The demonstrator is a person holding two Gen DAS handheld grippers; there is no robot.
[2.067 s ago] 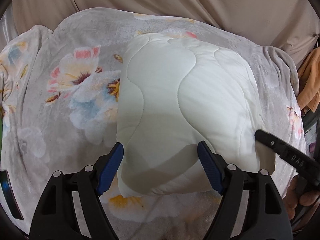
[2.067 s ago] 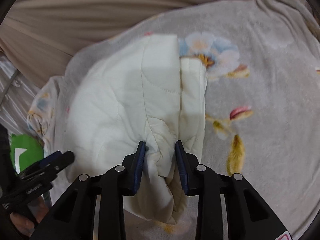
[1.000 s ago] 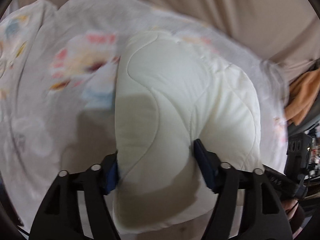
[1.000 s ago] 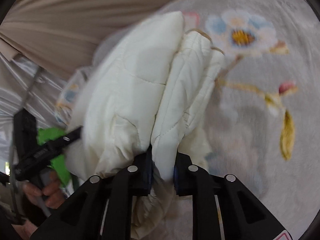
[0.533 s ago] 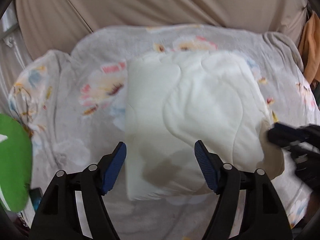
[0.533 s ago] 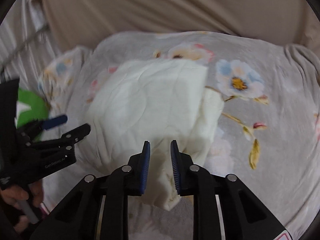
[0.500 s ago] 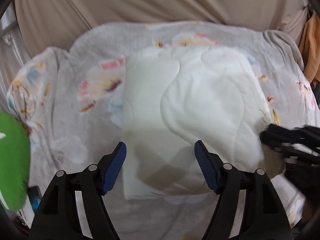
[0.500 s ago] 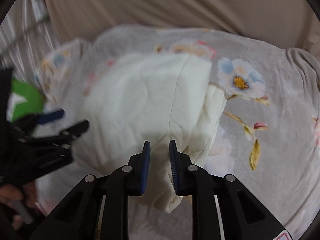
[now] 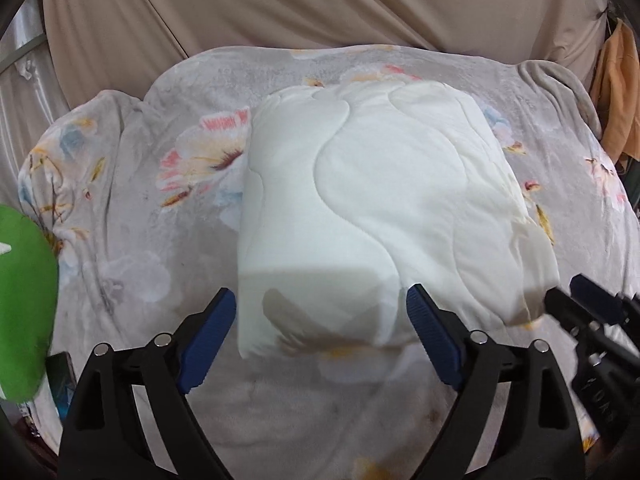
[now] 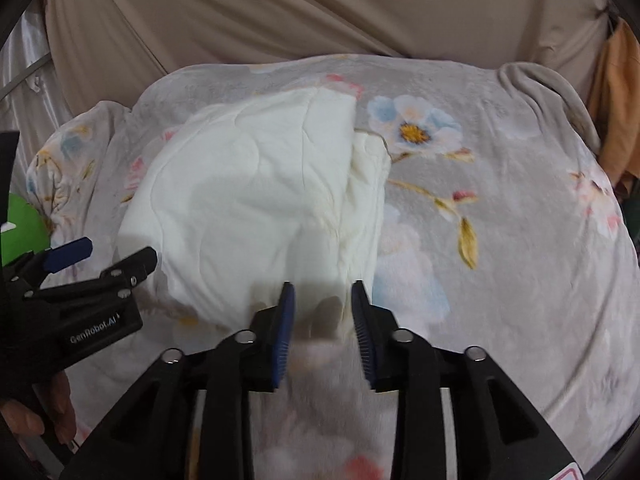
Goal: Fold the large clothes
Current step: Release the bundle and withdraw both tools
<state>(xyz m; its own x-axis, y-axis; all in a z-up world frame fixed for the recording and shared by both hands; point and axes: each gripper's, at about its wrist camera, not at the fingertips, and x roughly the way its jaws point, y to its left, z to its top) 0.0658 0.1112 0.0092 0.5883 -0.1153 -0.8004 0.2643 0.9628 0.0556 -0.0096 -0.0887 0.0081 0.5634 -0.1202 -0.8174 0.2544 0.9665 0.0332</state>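
Left wrist view: the white quilted garment [image 9: 380,208] lies folded into a thick bundle on the floral grey blanket [image 9: 152,264], roughly at the blanket's middle. The left hand-held gripper [image 9: 322,332] hangs over the garment's near edge with its jaws opening; the blue pads [image 9: 206,334] stand wide apart and clear of the cloth, one off the garment's near left corner and one over its near right part, pressing on nothing. The right hand-held gripper [image 9: 560,300] shows at the garment's near right corner, just beside the cloth. A green object [image 9: 22,300] sits far to the left of the garment at the picture's edge. A beige curtain [image 9: 320,8] hangs beyond the garment's far side, and an orange cloth [image 9: 618,92] hangs off to its far right.

Right wrist view: the garment [image 10: 256,200] lies left of the blanket's [image 10: 500,240] middle, its layered folded edges facing right towards a blue printed flower [image 10: 414,126]. The right hand-held gripper [image 10: 322,316] is over the garment's near right corner, jaws opening, the pads parted with a gap on each side and gripping no cloth. The left hand-held gripper [image 10: 116,254] reaches in at the garment's near left edge, its fingers spread, with part of the person's hand [image 10: 36,412] below it.
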